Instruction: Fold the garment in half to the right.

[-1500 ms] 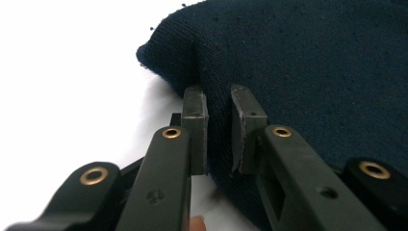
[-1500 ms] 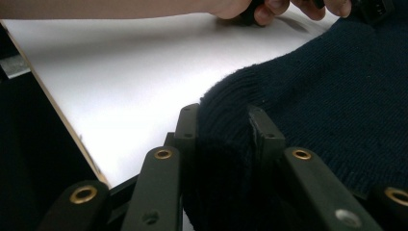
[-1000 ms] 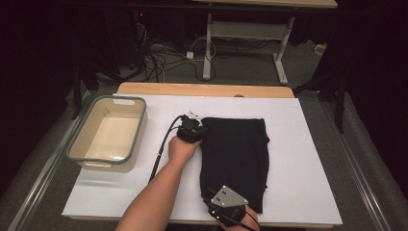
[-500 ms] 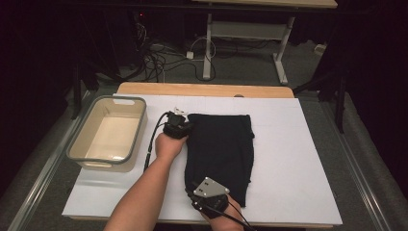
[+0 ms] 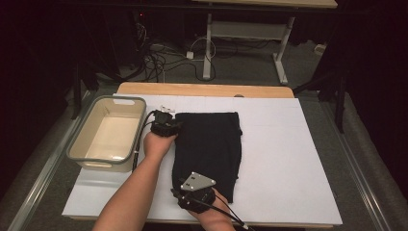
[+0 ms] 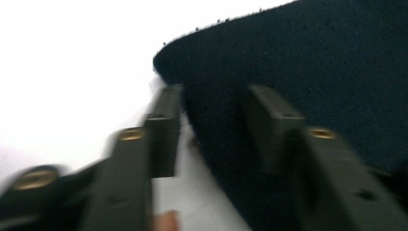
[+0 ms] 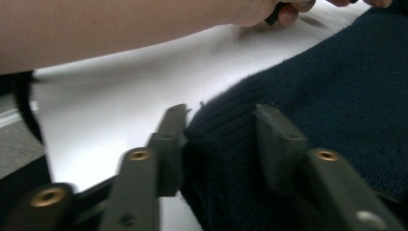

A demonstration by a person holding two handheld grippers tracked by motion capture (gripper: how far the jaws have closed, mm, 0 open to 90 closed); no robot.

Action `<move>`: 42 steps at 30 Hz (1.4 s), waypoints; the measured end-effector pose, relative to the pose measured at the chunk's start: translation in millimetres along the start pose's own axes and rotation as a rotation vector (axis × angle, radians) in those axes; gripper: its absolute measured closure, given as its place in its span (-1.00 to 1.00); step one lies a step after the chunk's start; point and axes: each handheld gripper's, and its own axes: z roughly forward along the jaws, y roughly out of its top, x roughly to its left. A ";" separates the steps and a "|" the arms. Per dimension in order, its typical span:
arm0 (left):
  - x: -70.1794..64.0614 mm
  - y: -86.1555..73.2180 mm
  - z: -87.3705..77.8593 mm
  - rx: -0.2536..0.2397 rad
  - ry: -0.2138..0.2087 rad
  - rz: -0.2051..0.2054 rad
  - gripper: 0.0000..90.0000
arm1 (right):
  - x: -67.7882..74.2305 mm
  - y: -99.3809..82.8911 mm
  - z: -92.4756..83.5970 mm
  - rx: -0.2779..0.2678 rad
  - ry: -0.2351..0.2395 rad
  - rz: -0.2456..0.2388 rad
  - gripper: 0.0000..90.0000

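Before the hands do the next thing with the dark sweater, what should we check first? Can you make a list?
1. Left hand-held gripper let go: ok. Its jaws have just been opening and stand apart, the sweater edge lying loose between them.
2. Right hand-held gripper let go: ok. Its jaws have just been opening too, with the near corner between them, not pinched.
3. Sweater lies flat and folded on the white board: ok, a neat dark rectangle.
4. Tub ready beside the sweater: ok, sitting left of it with nothing seen inside.
5. Cable off the cloth: ok, it trails between tub and sweater.
6. Underside folds tidy: cannot tell, hidden.
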 end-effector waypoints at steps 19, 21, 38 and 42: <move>-45.2 -84.6 -71.2 -0.074 -0.104 0.141 -0.14 | -54.9 -72.1 -101.3 -0.026 -0.130 0.104 -0.01; -47.5 -94.8 -78.1 -0.078 -0.125 0.142 -0.14 | -60.1 -80.6 -107.9 -0.011 -0.140 0.107 0.00; -82.0 -162.0 -132.5 -0.077 -0.229 0.217 -0.51 | -63.4 -77.5 -104.5 0.047 -0.144 0.080 0.00; -88.9 -164.1 -126.6 -0.018 -0.242 0.246 -0.51 | -66.6 -78.4 -99.0 0.093 -0.128 0.102 -0.04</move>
